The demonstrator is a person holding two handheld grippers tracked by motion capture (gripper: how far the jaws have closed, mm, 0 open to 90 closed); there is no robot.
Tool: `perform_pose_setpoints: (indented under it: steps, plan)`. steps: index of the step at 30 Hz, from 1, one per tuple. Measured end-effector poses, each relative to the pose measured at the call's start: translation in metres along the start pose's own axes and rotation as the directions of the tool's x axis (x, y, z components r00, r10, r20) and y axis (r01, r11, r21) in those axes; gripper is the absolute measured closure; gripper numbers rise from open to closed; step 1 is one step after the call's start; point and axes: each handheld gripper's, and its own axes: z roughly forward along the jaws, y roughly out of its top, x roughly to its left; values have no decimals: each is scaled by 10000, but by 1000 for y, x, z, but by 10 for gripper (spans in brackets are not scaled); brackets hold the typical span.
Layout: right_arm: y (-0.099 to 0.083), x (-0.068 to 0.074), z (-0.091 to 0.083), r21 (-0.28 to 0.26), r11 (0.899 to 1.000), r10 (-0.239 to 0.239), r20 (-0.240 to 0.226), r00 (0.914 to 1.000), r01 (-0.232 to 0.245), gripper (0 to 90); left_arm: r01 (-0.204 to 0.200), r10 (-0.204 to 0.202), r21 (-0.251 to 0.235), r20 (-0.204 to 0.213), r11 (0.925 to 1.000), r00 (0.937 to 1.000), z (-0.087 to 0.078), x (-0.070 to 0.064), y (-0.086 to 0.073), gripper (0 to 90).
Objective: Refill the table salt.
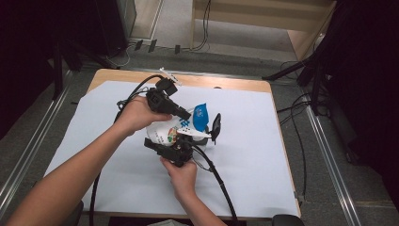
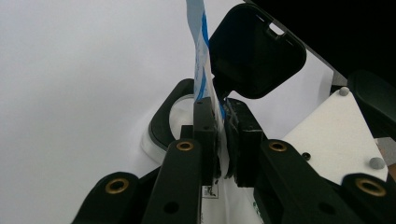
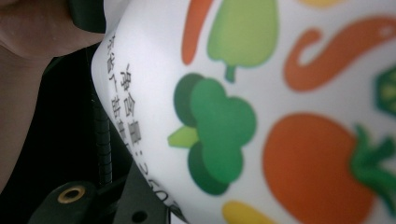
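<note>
Wipe pulled from pack [image 1: 165, 133], mid-frame.
Left gripper [image 2: 223, 140] was clamped on the wipe [image 2: 201, 70]; right gripper's [image 1: 175, 149] jaws I couldn't tell. Next probably a steady pull upward.

A lab-like recording space: around the paper-covered worktop [image 1: 263, 155] run metal floor rails [image 1: 329, 155], loose cables [image 1: 296, 117], black stands [image 1: 301, 68] and dark drapes [image 1: 371, 70].

Even overhead light on my table [image 1: 244, 160]; dark surroundings. My right gripper view blurred close-up; white sheet glares in left gripper view.
</note>
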Motion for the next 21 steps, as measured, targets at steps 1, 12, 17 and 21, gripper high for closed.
perform_pose_setpoints:
  steps: [1,12,17,21]
  plan:
    - [0,0,0,19,10000,1,-11,10000,-1,673,0,0,-4,7,10000,10000,0,0,0,840]
    - [1,1,0,27,10000,-42,-37,10000,42,673,31,-31,-18,45,10000,10000,-2,1,0,838]
    - [2,1,1,66,10000,54,-97,9999,-53,673,72,-72,-14,43,10000,10000,-3,1,0,837]
    - [2,2,2,125,9999,59,-141,9999,-57,673,112,-112,-8,8,9999,9999,-4,2,-1,838]
